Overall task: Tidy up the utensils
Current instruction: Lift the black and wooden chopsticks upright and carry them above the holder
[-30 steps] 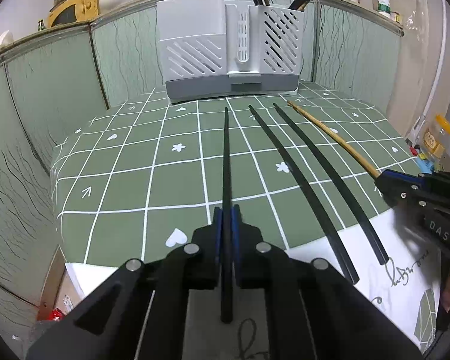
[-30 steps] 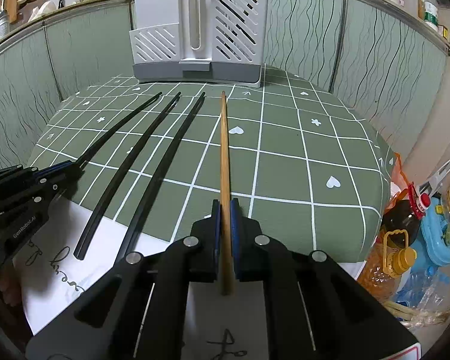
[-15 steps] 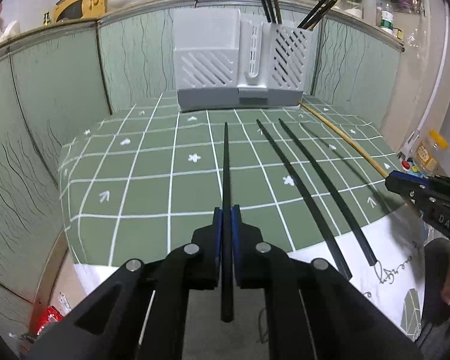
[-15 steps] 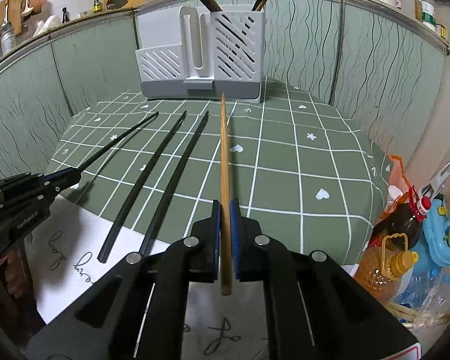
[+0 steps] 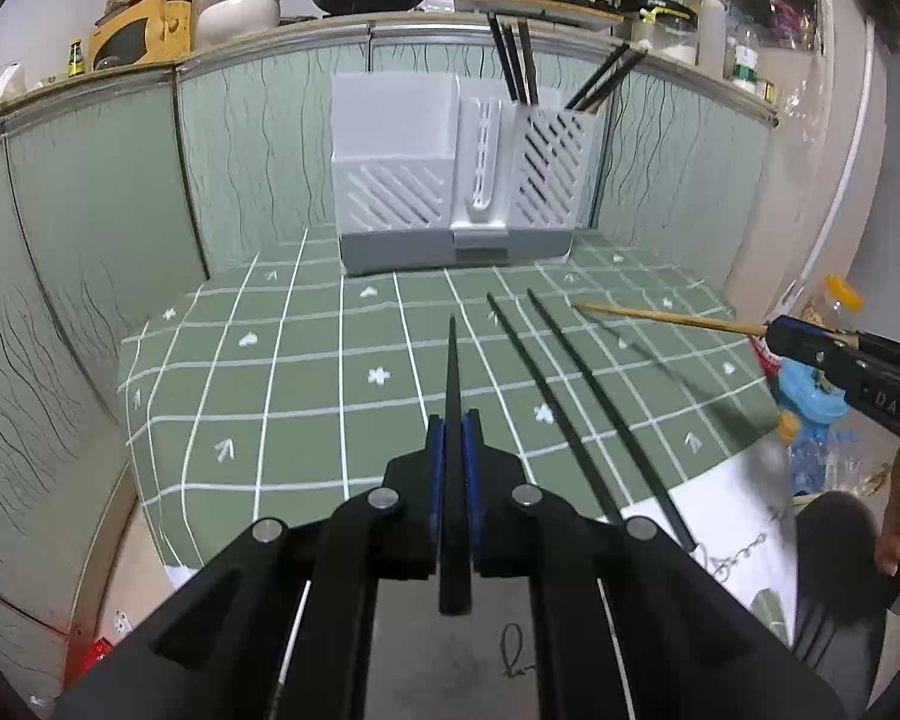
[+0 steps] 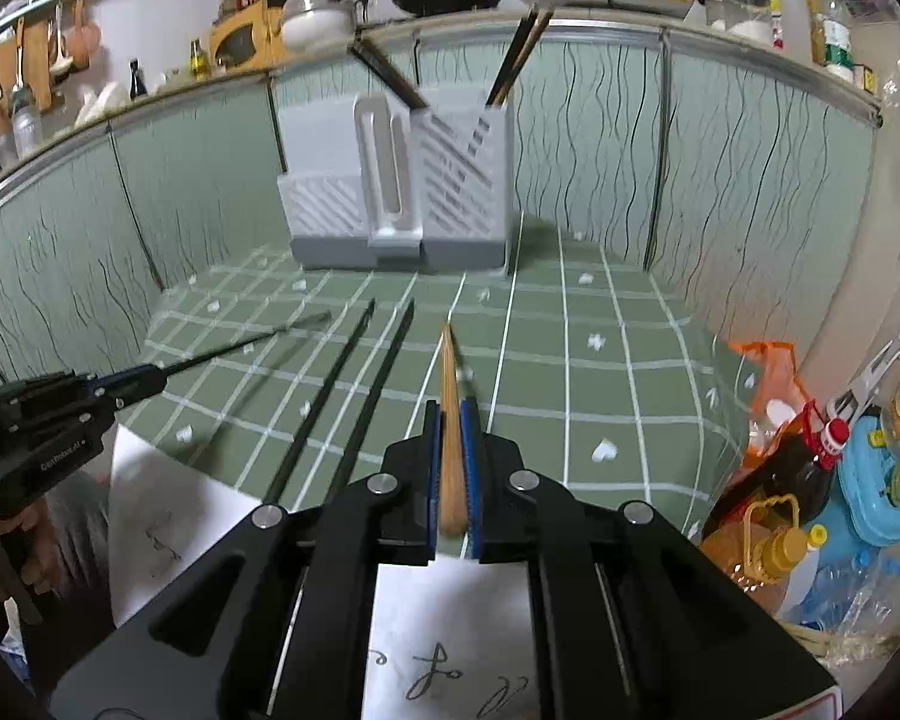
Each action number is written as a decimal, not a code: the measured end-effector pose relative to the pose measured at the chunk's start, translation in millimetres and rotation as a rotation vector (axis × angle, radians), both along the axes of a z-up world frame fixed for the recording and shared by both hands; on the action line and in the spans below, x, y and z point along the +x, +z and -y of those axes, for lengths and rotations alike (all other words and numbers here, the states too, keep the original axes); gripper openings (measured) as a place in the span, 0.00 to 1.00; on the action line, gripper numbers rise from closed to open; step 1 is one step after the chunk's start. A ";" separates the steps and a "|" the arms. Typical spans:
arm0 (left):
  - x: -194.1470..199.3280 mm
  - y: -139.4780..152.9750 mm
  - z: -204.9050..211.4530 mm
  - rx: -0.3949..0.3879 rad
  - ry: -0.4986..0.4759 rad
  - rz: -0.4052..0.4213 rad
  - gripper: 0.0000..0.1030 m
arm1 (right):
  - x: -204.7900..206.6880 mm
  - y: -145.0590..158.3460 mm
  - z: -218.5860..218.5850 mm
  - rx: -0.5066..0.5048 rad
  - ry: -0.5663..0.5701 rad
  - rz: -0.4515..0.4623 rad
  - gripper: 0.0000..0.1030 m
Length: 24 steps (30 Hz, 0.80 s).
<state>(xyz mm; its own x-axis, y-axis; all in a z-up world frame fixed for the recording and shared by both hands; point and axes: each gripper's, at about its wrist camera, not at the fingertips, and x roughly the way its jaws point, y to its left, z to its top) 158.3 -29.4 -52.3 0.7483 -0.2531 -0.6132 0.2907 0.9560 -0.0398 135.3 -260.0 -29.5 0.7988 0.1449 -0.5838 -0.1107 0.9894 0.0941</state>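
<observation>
Above the table (image 5: 306,396), "DAS" shows on the right gripper (image 5: 771,333), clamping a wooden chopstick (image 6: 449,420); the left gripper (image 5: 453,450) pinches a black chopstick (image 5: 453,396), both angled downward.

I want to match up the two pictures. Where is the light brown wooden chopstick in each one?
Left wrist view: the light brown wooden chopstick is at the right, slanting over the green cloth, held by the right tongs.
Right wrist view: it is at bottom centre, pointing straight ahead, clamped in those tongs.
Shared landmark: the grey slotted plastic utensil holder at the back of the table.
</observation>
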 end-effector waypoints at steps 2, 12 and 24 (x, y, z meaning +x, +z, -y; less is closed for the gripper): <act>0.5 8.1 -2.3 -0.008 -0.003 0.015 0.06 | 1.2 9.5 2.6 0.007 -0.001 0.020 0.06; 4.4 48.1 -12.6 -0.046 -0.005 0.062 0.06 | 4.2 41.7 4.1 0.033 0.006 0.082 0.06; 5.5 76.6 -12.2 -0.065 -0.030 0.104 0.06 | -0.5 63.5 3.8 0.044 0.016 0.124 0.06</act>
<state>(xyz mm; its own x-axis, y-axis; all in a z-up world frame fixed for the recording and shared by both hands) 163.8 -17.2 24.3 0.7986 -0.3126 -0.5143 0.3246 0.9433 -0.0694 134.8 -263.8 34.0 0.8618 0.1817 -0.4736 -0.1404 0.9826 0.1215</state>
